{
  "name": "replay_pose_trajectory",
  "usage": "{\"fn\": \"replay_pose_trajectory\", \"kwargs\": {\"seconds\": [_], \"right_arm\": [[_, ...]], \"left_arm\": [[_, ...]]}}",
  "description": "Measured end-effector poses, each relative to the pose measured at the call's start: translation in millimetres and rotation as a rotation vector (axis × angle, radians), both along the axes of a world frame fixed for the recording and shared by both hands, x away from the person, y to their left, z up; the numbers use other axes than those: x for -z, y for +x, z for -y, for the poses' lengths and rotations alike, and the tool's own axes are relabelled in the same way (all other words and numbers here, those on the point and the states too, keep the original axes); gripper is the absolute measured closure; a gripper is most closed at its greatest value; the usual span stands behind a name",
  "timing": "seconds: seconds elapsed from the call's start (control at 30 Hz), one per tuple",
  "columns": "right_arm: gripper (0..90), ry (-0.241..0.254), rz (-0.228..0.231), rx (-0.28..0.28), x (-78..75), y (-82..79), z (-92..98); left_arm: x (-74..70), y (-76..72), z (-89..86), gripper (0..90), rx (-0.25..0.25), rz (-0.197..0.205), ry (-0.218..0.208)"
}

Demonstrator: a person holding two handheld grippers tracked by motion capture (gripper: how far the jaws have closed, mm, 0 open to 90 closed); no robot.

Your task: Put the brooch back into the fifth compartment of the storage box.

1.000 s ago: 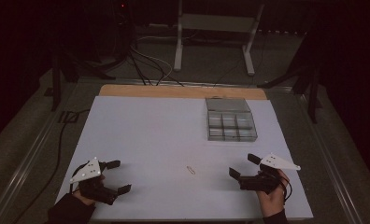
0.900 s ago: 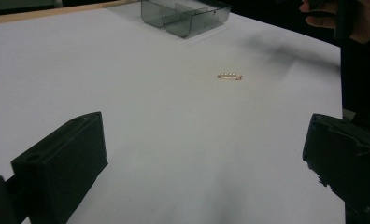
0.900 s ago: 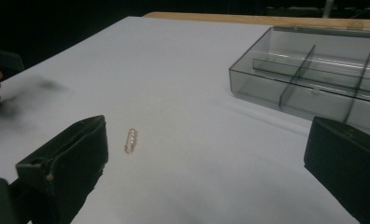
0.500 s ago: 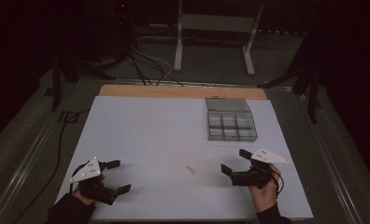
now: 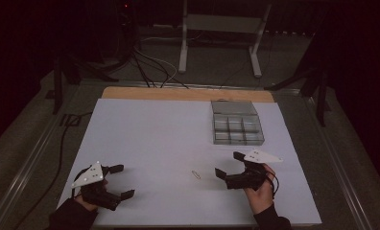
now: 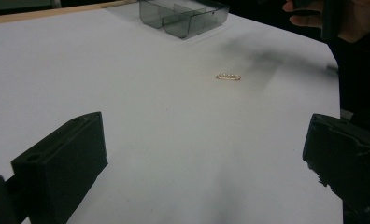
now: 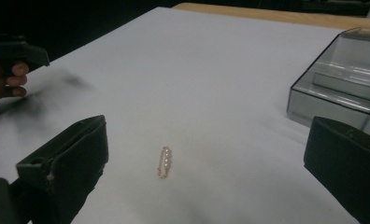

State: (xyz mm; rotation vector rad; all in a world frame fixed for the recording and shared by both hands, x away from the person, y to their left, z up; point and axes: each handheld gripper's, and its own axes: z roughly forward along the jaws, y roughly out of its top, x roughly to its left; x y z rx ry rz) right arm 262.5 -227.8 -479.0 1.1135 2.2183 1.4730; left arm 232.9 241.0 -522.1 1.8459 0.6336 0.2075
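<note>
A: Where does the small gold pin (image 7: 164, 162) lie, relative to the right claw (image 5: 229, 165)?

B: In the right gripper view it lies flat on the white surface (image 5: 169, 143), ahead of the claw and between the lines of its two black jaws. The jaws stand wide apart and hold nothing. The pin is not touched by them.

A: And in the high view?

B: There the pin (image 5: 196, 174) is just beside the right claw, on the side toward the middle of the surface. The claw points at it. The left claw (image 5: 122, 181) is well apart from the pin, near the front left corner, and it is also spread open with nothing inside.

A: Does the left gripper view show the pin too?

B: Yes, the pin (image 6: 228, 77) is farther off, in the open white area beyond the jaws. The grey compartment box (image 6: 183, 16) stands behind it, near the far edge.

A: What is difficult to see?

B: The pin is very small. Some pale beads sit in a row along it, but the clasp I cannot make out. In the right gripper view the box (image 7: 342, 88) is cut by the frame edge, so its compartments are not all seen. The person's other hand (image 7: 5, 77) is cut off at the left border there. The room around the surface is dark.
</note>
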Motion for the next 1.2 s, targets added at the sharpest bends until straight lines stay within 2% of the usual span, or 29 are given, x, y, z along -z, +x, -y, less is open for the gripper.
{"fn": "replay_pose_trajectory", "kwargs": {"seconds": [0.3, 0.6, 0.8, 0.97, 1.2], "right_arm": [[0.0, -0.009, -0.012, -0.049, 1.6, 6.0, -18.0], [0.0, 0.007, -0.074, -0.092, 11.7, 14.7, -31.6], [0.0, 0.006, -0.100, -0.110, 17.4, 16.6, -41.0], [0.0, -0.029, -0.121, -0.140, 25.3, 19.1, -55.6], [0.0, -0.065, -0.131, -0.167, 30.5, 22.8, -65.4]], "left_arm": [[-0.6, -0.2, 0.1, 1.2, 0.004, 0.000, -0.005], [-0.6, -0.5, 0.6, 1.2, 0.008, -0.001, 0.001], [-0.5, -0.5, 0.0, 1.2, 0.008, 0.000, -0.001], [-0.3, -0.6, 0.3, 1.2, 0.010, -0.002, 0.002], [-0.3, -0.3, 0.0, 1.2, 0.011, -0.004, -0.002]]}}
